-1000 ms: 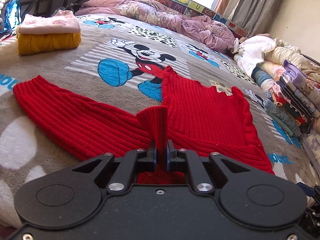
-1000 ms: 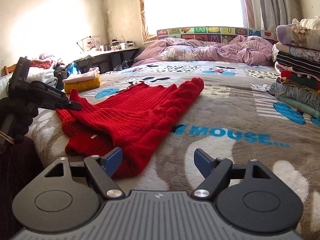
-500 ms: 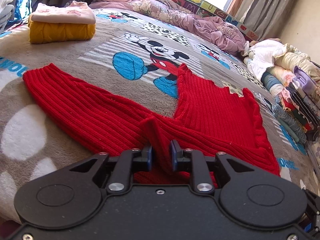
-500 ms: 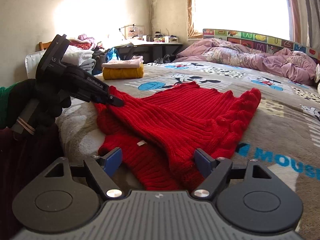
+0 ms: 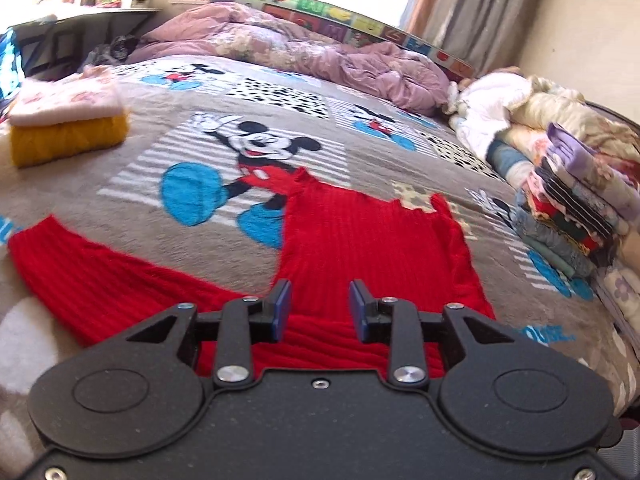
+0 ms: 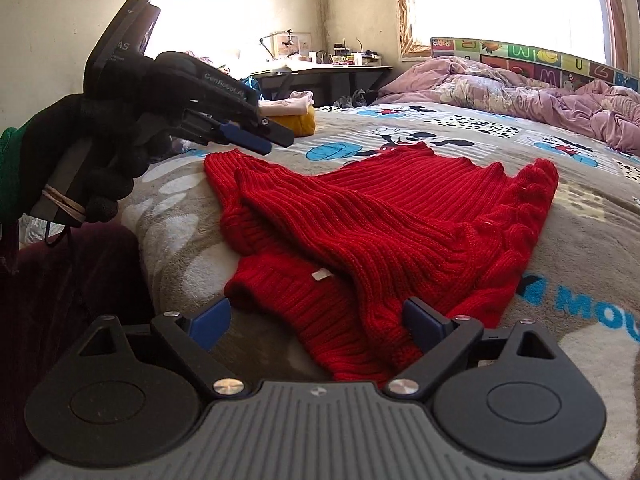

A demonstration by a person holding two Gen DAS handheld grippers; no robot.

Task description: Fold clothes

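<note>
A red ribbed knit sweater (image 5: 372, 236) lies on the Mickey Mouse blanket (image 5: 120, 168), one sleeve stretched out to the left. My left gripper (image 5: 320, 310) is open and empty, held above the sweater's near edge. It also shows in the right wrist view (image 6: 264, 140), raised above the sweater's left side in a black-gloved hand. In that view the sweater (image 6: 400, 216) has one sleeve folded across the body, a white tag showing. My right gripper (image 6: 316, 320) is open wide and empty at the sweater's near hem.
A folded yellow and pink pile (image 5: 64, 124) sits at the bed's far left. A stack of folded clothes (image 5: 568, 208) lines the right side. A rumpled purple duvet (image 5: 320, 52) lies at the headboard. A desk (image 6: 320, 72) stands by the wall.
My left gripper has let go of the red sleeve, opened, and lifted away. My right gripper has moved closer to the sweater's near hem, still open.
</note>
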